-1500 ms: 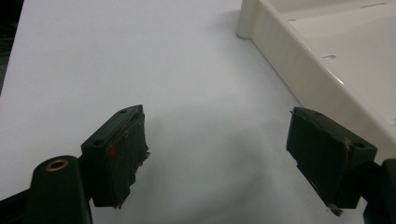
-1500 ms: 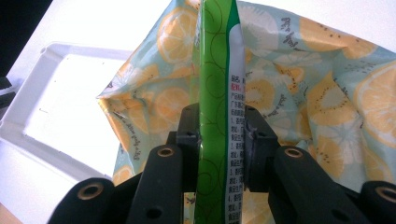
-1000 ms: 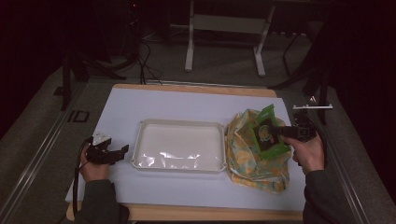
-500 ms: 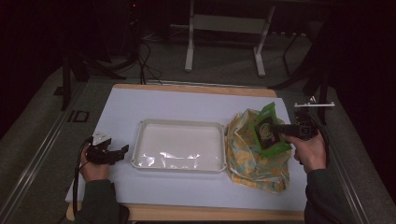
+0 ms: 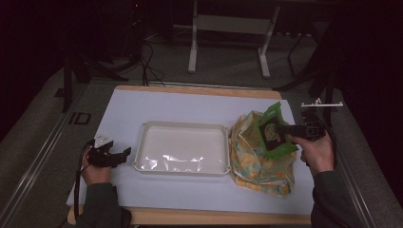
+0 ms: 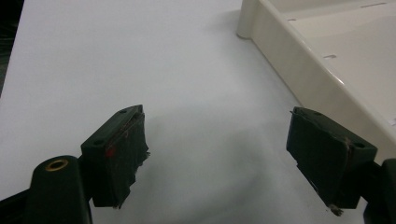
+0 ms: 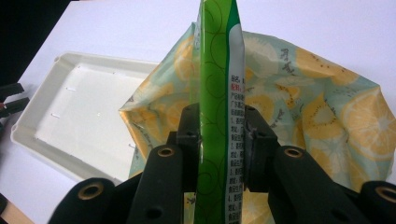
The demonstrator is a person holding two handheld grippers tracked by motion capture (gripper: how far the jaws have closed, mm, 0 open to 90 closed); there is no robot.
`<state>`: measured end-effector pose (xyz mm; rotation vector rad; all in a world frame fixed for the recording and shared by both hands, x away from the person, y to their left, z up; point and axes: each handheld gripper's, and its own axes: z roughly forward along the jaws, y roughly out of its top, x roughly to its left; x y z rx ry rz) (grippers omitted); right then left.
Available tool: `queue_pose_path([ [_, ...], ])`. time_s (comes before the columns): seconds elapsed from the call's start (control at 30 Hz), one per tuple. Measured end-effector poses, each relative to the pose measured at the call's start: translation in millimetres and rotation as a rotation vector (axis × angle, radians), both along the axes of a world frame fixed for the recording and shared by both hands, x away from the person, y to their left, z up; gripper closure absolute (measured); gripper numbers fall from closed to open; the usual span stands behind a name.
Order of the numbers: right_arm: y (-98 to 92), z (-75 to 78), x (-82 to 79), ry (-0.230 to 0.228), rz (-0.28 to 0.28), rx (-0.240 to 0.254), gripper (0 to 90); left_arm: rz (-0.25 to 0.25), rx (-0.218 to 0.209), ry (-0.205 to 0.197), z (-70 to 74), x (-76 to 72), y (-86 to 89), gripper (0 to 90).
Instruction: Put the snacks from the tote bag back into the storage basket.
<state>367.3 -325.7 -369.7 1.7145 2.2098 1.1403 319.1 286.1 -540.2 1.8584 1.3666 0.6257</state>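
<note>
Glossy green packet [image 7: 215,93] pinched flat between right gripper [image 7: 219,135] fingers; left gripper [image 6: 233,154] fingers spread.

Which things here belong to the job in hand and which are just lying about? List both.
In the job:
- green snack packet, clamped in the right hand-held gripper
- fruit-print bag beneath it
- white tray, beside the bag

Lying about:
- left hand-held gripper, open over bare table, holding nothing
- metal stand on the floor behind
- cables on the floor
</note>
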Motion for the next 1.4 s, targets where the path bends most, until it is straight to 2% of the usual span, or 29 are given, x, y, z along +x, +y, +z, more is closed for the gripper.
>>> queue_pose_path([
  [0.87, 7.2, 14.8, -2.4, -0.029, 0.022, 0.016, 72.8, 0.0, -0.002, -0.001, 0.0, 0.0, 0.1, 20.4],
  [1.4, 19.7, 25.0, -1.1, -0.046, 0.047, 0.028, 72.8, -0.002, -0.001, 0.0, 0.1, 0.0, 0.1, 20.4],
])
